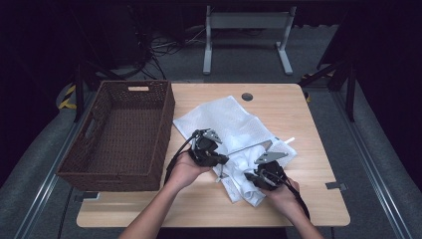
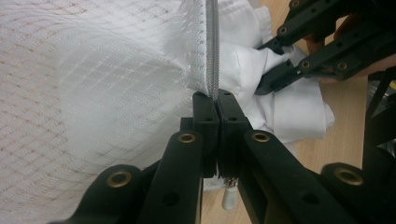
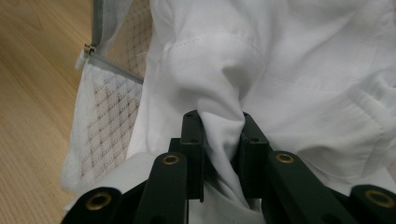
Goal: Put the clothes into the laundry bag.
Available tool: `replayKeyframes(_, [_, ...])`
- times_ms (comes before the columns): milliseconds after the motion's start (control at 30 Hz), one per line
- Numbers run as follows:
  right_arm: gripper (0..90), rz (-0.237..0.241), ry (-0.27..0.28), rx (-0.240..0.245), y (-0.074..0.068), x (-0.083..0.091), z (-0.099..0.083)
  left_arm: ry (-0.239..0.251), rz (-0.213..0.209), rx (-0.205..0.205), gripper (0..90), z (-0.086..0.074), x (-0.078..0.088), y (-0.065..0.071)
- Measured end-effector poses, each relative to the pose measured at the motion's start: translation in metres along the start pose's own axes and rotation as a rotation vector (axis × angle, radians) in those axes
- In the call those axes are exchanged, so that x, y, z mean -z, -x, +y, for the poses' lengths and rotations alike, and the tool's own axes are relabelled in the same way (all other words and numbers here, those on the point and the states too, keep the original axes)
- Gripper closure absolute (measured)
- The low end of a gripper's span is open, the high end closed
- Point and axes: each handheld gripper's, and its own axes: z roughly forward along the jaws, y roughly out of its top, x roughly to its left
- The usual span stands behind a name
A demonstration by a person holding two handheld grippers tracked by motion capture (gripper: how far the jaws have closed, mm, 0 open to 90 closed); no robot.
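Note:
A white mesh laundry bag lies on the wooden table, its grey zipper edge lifted. My left gripper is shut on that zipper edge, and the zipper pull hangs under the jaws. A white garment spills out of the bag's mouth toward the table's front. My right gripper holds a bunched fold of this garment, pinched between both pads. In the high view the left gripper and the right gripper sit close together at the bag's opening.
A brown wicker basket with nothing in it stands at the table's left edge, right beside the bag. A round cable hole sits near the far edge. Bare wood shows at the right and front. A metal frame stands on the floor behind.

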Motion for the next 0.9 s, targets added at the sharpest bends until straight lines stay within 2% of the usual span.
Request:
replayKeyframes(233, [76.7, -0.013, 0.045, -0.037, 0.01, 0.006, 0.006, -0.008, -0.013, -0.015, 88.9, 0.001, -0.002, 0.003])
replayKeyframes(400, [76.7, -0.026, 0.063, -0.043, 0.016, 0.006, 0.011, -0.011, -0.019, -0.021, 88.9, 0.001, -0.002, 0.004])
replayKeyframes(667, [76.6, -0.063, 0.085, -0.068, 0.028, 0.0, 0.026, -0.025, -0.023, -0.03, 88.9, 0.002, -0.004, 0.005])
replayKeyframes(900, [76.1, -0.101, 0.09, -0.123, 0.039, -0.009, 0.032, -0.04, -0.032, -0.033, 88.9, 0.001, -0.007, 0.006])
